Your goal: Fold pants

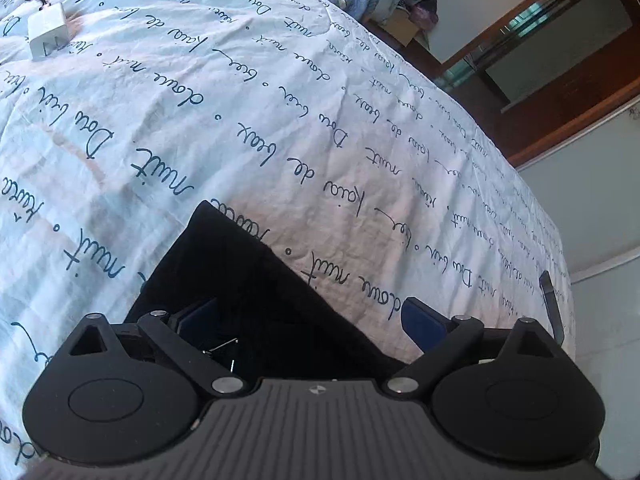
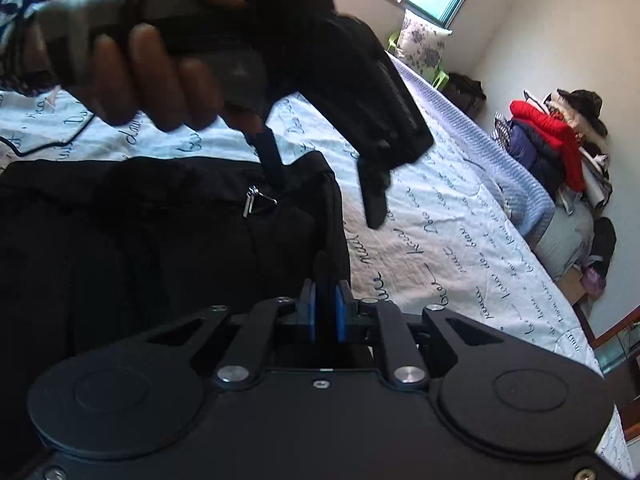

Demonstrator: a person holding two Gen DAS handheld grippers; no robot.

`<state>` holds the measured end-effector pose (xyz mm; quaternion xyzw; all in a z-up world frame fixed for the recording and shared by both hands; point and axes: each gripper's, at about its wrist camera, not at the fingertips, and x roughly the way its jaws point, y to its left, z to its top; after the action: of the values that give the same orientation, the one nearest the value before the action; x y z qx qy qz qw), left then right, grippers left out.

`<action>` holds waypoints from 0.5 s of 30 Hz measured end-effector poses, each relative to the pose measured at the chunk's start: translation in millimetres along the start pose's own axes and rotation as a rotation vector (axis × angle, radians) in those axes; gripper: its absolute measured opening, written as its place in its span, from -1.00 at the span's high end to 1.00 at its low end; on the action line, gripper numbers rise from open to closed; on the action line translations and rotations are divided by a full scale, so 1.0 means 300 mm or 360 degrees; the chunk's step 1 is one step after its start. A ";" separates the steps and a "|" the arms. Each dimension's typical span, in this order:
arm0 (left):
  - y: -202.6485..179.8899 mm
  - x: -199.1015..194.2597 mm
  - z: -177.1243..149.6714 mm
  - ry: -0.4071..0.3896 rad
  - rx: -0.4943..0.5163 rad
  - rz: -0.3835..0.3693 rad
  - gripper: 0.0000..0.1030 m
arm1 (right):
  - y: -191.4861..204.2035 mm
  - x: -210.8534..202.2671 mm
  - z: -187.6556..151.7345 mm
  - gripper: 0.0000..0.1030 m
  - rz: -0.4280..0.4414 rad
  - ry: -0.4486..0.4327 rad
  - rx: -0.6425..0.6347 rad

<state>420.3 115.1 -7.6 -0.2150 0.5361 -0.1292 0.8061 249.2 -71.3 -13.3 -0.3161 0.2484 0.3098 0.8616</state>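
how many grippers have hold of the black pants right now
1. The right gripper is shut on the edge of the black pants. The left gripper is open over a corner of them, its pads not pressing.

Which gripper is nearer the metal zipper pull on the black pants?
Left. The left gripper straddles the black pants with open jaws, one finger right beside the zipper pull. The right gripper pinches the pants' edge farther away.
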 end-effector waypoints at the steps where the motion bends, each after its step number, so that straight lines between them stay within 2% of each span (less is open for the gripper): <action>1: 0.002 0.004 0.003 -0.0002 -0.0037 0.0003 -0.57 | 0.007 -0.012 0.000 0.78 -0.0012 -0.0006 -0.0023; 2: 0.010 0.006 0.003 -0.0013 -0.0085 0.0015 -0.46 | 0.013 -0.022 0.000 0.78 -0.0018 -0.0011 -0.0042; 3: 0.017 0.003 0.001 -0.0032 -0.0123 0.0033 -0.21 | 0.019 -0.031 -0.001 0.78 -0.0020 -0.0014 -0.0057; 4: 0.022 0.000 -0.004 -0.0045 -0.0147 0.0062 0.18 | 0.024 -0.038 -0.005 0.78 -0.0024 -0.0019 -0.0070; 5: 0.025 -0.002 -0.011 -0.0054 -0.0142 0.0103 0.36 | 0.028 -0.043 -0.009 0.78 -0.0030 -0.0026 -0.0072; 6: 0.028 -0.004 -0.019 -0.0060 -0.0125 0.0134 0.64 | 0.027 -0.049 -0.015 0.78 -0.0035 -0.0033 -0.0062; 7: 0.035 -0.008 -0.026 -0.0064 -0.0113 0.0115 0.80 | 0.024 -0.055 -0.021 0.79 -0.0035 -0.0040 -0.0050; 10: 0.054 -0.036 -0.046 -0.0111 -0.0132 0.0036 0.93 | 0.009 -0.058 -0.040 0.79 -0.0056 -0.0049 -0.0023; 13: 0.057 -0.063 -0.061 -0.0178 -0.0158 0.0012 0.94 | 0.005 -0.042 -0.049 0.79 -0.0058 -0.0010 -0.0028; 14: 0.051 -0.073 -0.071 -0.0214 -0.0144 0.0026 0.94 | 0.007 -0.037 -0.052 0.71 -0.0068 0.0006 -0.0058; 15: 0.047 -0.085 -0.082 -0.0248 -0.0131 0.0036 0.95 | 0.006 -0.039 -0.060 0.55 -0.0102 0.0016 -0.0097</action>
<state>387.3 133.4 -2.1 -0.2513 0.4789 -0.0810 0.8372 235.9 -87.2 -18.9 -0.3514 0.2331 0.2880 0.8598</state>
